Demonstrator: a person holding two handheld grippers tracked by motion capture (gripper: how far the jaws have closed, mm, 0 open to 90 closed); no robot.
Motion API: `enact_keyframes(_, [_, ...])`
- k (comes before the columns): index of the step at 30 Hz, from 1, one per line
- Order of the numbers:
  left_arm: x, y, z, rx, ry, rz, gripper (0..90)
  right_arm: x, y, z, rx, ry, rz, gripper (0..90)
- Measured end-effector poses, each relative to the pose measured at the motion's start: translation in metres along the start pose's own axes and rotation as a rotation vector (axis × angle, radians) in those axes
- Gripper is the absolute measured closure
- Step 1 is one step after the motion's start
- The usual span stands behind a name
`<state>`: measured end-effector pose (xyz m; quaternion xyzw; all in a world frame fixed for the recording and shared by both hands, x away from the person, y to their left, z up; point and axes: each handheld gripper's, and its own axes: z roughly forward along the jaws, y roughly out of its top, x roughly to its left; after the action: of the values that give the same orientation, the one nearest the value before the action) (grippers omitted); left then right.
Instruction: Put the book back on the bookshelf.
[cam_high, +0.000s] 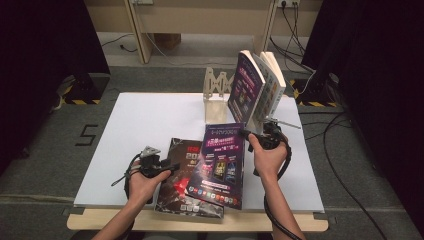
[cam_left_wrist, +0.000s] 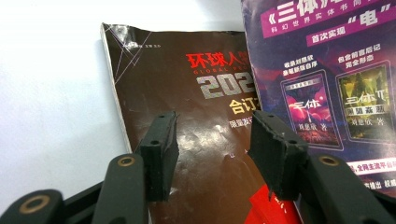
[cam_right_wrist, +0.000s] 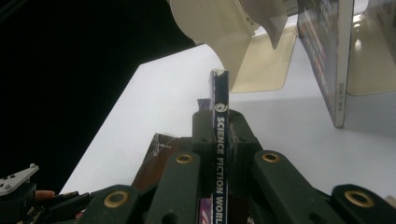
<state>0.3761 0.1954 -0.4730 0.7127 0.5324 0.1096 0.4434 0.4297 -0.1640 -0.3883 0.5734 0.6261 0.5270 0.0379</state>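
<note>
A purple magazine lies slanted over a brown magazine near the front of the white board. My right gripper is shut on the purple magazine's spine near its far right corner. In the right gripper view the spine stands upright between the closed jaws of that gripper. My left gripper stands open over the brown magazine's left part. In the left gripper view its jaws hold nothing, with the brown cover beneath and the purple cover at the right.
A pale wooden bookstand stands at the back of the board, and two books lean upright just right of it. The stand and one standing book lie ahead of the right gripper. Cables run over the floor at right.
</note>
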Motion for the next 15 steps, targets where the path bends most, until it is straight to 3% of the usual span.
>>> enact_keyframes(15, [-0.0005,-0.0002,0.0008,0.004,0.0,-0.002,50.6,0.0009,0.0058,-0.0073,-0.048,-0.012,-0.027,84.6])
